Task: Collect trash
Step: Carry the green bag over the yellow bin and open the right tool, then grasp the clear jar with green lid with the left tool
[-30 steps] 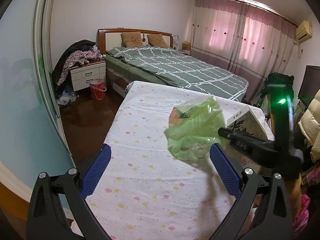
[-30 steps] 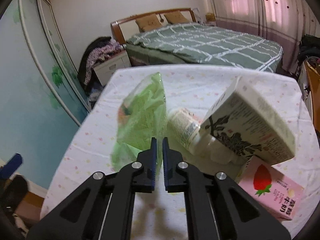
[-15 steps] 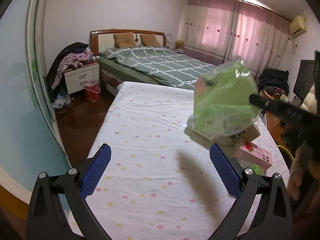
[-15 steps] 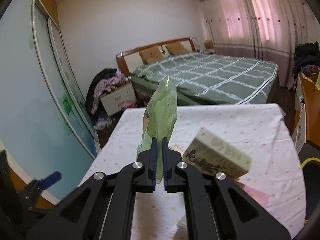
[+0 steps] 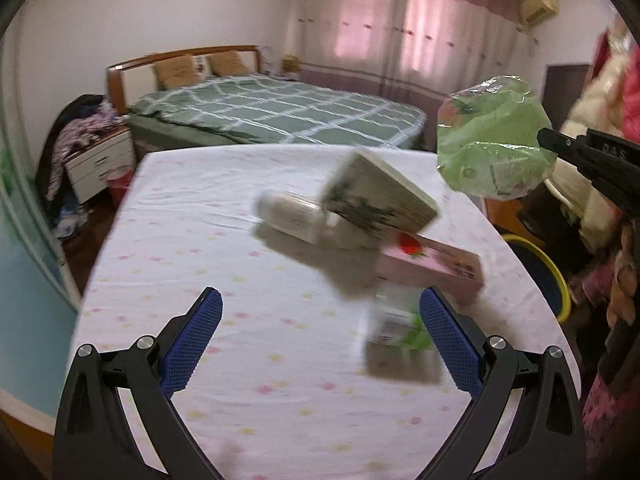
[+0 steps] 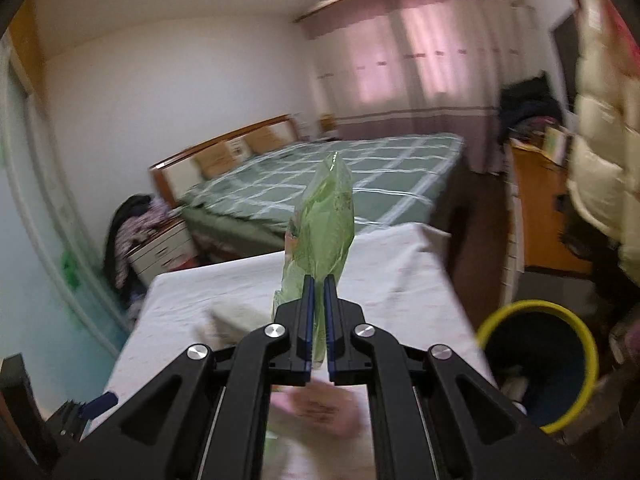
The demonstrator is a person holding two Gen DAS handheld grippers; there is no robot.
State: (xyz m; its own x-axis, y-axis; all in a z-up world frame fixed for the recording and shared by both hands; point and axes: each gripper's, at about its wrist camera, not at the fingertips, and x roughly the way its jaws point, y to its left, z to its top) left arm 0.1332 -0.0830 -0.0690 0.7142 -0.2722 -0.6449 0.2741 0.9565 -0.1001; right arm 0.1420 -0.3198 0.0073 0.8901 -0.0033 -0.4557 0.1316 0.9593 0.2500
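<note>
My right gripper (image 6: 316, 296) is shut on a crumpled green plastic wrapper (image 6: 324, 216) and holds it in the air past the table's right edge; the wrapper also shows in the left wrist view (image 5: 494, 136). My left gripper (image 5: 320, 332) is open and empty above the white dotted tablecloth (image 5: 208, 216). On the cloth lie a white bottle (image 5: 292, 216), a beige carton (image 5: 380, 196) leaning on it, a pink strawberry carton (image 5: 432, 264) and a small green-white pack (image 5: 396, 320). A dark bin with a yellow rim (image 6: 536, 352) stands on the floor to the right.
A bed with a green checked cover (image 5: 280, 108) lies behind the table. A white nightstand with clothes (image 5: 96, 160) stands at the left. A glass sliding door (image 5: 16, 200) runs along the left. A desk (image 6: 540, 200) and a person in a cream jacket (image 6: 600, 152) are at the right.
My right gripper has carried the green wrapper up and to the right, off the table toward the bin. My left gripper has swung right, bringing the cartons and bottle into view.
</note>
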